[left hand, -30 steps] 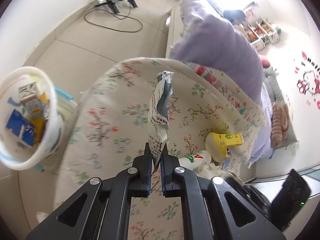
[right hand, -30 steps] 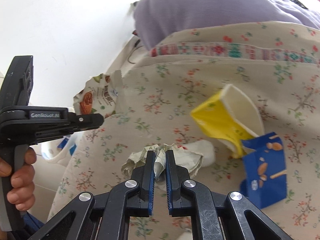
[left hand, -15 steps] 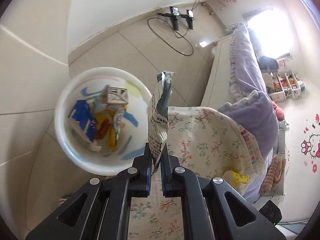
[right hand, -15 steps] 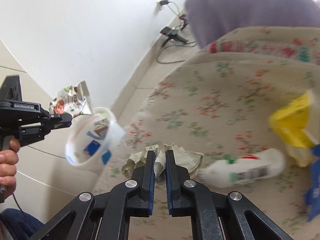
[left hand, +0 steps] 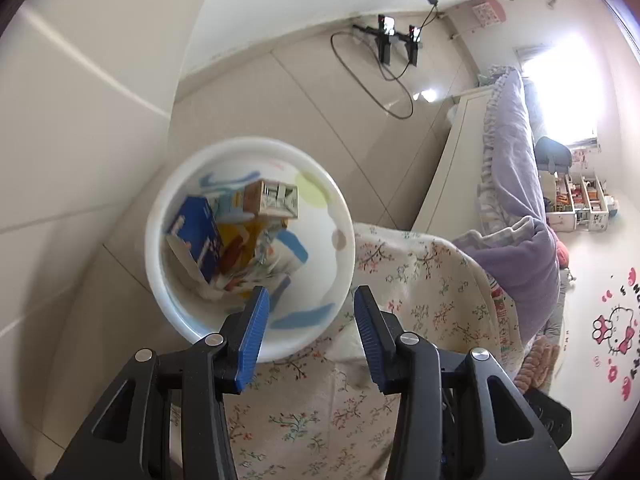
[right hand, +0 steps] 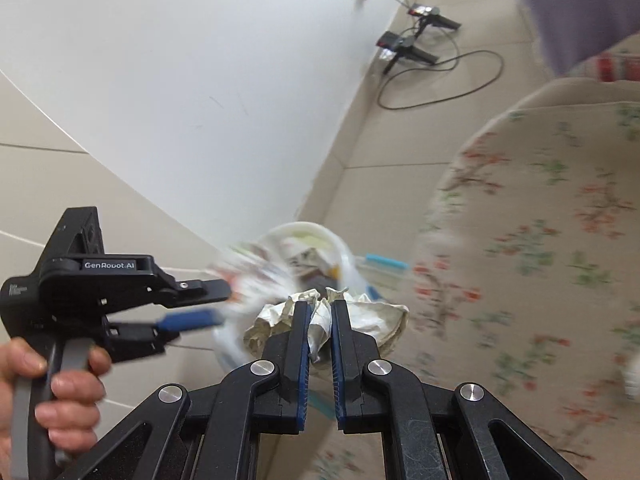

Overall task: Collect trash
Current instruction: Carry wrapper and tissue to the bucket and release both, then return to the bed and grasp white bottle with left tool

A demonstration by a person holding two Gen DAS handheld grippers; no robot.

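A white trash bin [left hand: 344, 216] stands on the floor beside the bed, holding a blue carton [left hand: 196, 236], a brown carton [left hand: 272, 200] and other wrappers. My left gripper [left hand: 308, 316] is open and empty right above the bin. In the right wrist view it [right hand: 218, 304] is open, and a blurred snack wrapper [right hand: 256, 276] falls just off its fingertips over the bin [right hand: 344, 248]. My right gripper [right hand: 319, 312] is shut on a crumpled white paper [right hand: 372, 316], close to the bin.
The floral bedspread [left hand: 432, 292] hangs next to the bin, also seen in the right wrist view [right hand: 540, 248]. A purple duvet [left hand: 516, 184] lies on the bed. Black stands with a looped cable [left hand: 392, 76] sit on the tiled floor by the wall.
My left gripper has moved from over the bed to above the bin, opened and let go of the snack wrapper. My right gripper has carried the crumpled paper toward the bin.
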